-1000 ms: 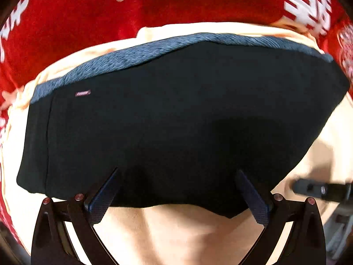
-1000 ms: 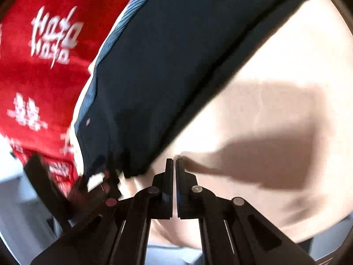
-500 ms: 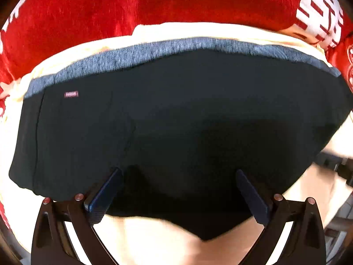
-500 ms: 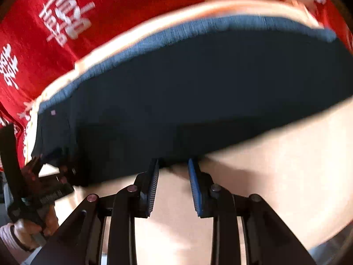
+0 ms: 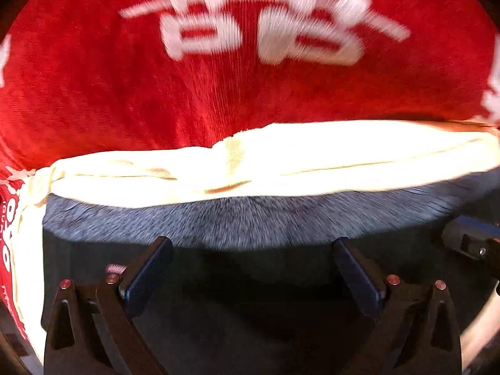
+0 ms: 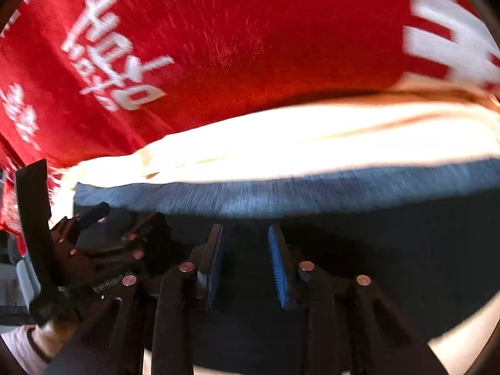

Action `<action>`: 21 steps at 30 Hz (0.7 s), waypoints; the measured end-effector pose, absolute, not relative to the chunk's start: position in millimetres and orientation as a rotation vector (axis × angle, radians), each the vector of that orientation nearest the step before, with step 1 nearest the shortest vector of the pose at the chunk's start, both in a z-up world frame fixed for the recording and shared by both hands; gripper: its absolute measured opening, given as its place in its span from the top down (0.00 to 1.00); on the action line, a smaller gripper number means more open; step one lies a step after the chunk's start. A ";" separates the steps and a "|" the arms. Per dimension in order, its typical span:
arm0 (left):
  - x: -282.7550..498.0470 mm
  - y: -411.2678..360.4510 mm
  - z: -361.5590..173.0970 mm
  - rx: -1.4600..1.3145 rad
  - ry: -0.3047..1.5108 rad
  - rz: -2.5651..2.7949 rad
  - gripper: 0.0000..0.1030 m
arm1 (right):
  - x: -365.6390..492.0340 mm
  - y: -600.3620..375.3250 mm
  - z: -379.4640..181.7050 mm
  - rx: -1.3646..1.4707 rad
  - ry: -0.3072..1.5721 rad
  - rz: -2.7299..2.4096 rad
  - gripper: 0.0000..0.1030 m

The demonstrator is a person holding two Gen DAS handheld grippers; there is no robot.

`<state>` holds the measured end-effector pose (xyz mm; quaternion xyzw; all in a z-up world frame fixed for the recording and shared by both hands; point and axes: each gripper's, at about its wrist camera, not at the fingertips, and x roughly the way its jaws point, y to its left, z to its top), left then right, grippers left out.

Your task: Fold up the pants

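Observation:
The folded black pants (image 5: 250, 297) lie flat on a cream cloth (image 5: 281, 162), with their blue-grey waistband (image 5: 250, 218) along the far edge. My left gripper (image 5: 251, 247) is wide open low over the pants, its fingertips near the waistband. My right gripper (image 6: 245, 234) is open with a narrower gap, also over the black fabric (image 6: 390, 250) near the waistband (image 6: 281, 193). The left gripper shows at the left of the right wrist view (image 6: 93, 237). Part of the right gripper shows at the right edge of the left wrist view (image 5: 468, 240). Nothing is between either pair of fingers.
A red blanket with white characters (image 5: 218, 78) lies beyond the cream cloth and fills the far side of both views (image 6: 234, 47). The cream cloth (image 6: 297, 143) reaches past the waistband. A hand in a white sleeve (image 6: 28, 340) holds the left tool.
Both grippers have moved forward over the pants toward the waistband. The right gripper has gone from shut to open and swung round to face the waistband. The left stays wide open.

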<state>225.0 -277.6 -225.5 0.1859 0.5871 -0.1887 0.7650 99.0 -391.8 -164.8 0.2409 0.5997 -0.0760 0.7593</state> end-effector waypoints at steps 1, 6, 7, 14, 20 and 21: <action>230.9 -275.3 -230.2 0.373 1.271 -0.416 0.00 | 108.9 -394.4 -173.4 0.504 1.326 -0.168 0.69; 260.3 -241.5 -233.1 0.372 1.266 -0.320 0.00 | 92.2 -442.6 -177.0 0.534 1.262 -0.262 0.75; 267.3 -228.4 -230.5 0.391 1.272 -0.293 0.00 | 86.4 -454.2 -175.7 0.523 1.263 -0.328 0.75; 256.1 -145.5 -189.3 0.451 1.254 -0.198 0.00 | 45.2 -459.3 -138.5 0.530 1.289 -0.359 0.57; 229.9 -103.7 -214.9 0.387 1.304 -0.146 0.00 | -14.7 -397.8 -155.7 0.372 1.356 -0.366 0.48; 230.9 -107.3 -213.5 0.399 1.302 -0.142 0.00 | -23.4 -382.7 -152.3 0.267 1.338 -0.363 0.48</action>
